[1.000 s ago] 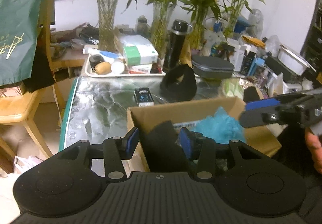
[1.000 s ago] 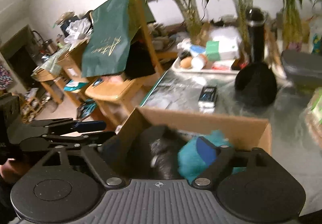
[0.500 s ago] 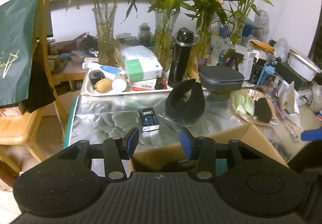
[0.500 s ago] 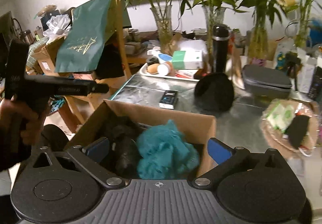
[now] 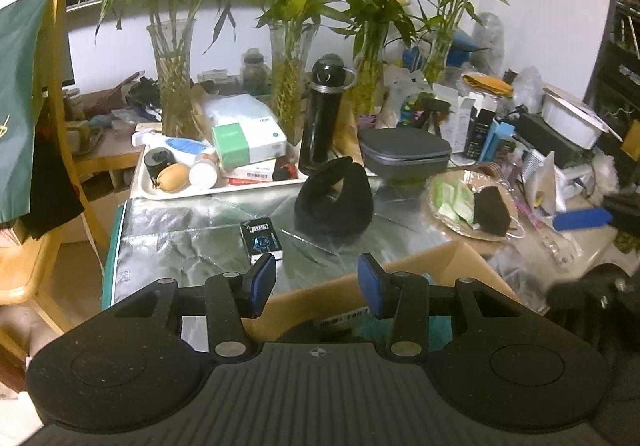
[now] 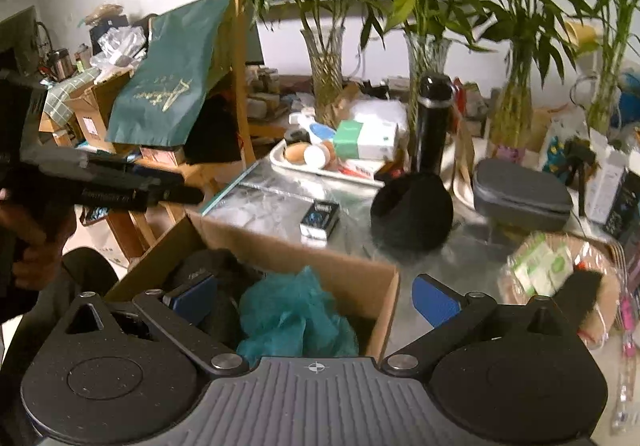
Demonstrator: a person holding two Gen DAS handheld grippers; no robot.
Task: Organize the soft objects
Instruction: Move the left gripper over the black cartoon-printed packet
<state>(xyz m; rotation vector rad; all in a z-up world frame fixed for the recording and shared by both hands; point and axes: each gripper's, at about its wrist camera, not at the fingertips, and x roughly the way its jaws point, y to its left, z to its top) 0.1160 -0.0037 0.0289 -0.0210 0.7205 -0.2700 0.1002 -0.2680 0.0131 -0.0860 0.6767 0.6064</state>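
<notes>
A cardboard box (image 6: 320, 266) sits at the table's near edge, holding a teal fluffy item (image 6: 296, 318) and dark soft items (image 6: 216, 278). Its rim also shows in the left wrist view (image 5: 400, 278). A black soft earmuff-like item (image 5: 334, 201) lies on the foil-covered table beyond the box; it also shows in the right wrist view (image 6: 412, 209). A small black soft piece (image 5: 490, 211) rests in a woven basket (image 5: 444, 219). My left gripper (image 5: 316, 280) is open and empty above the box's far rim. My right gripper (image 6: 314, 296) is open and empty over the box.
A small dark card box (image 5: 262, 238) lies on the foil. A white tray (image 5: 160, 193) of bottles and boxes, a black flask (image 5: 322, 121), a grey case (image 5: 406, 153) and glass vases of bamboo (image 5: 174, 85) stand behind. A wooden chair with a green bag (image 6: 176, 85) is left.
My left gripper let go of a dark soft item into the box and rose back, now empty. My right gripper pulled back and up from the box, staying open.
</notes>
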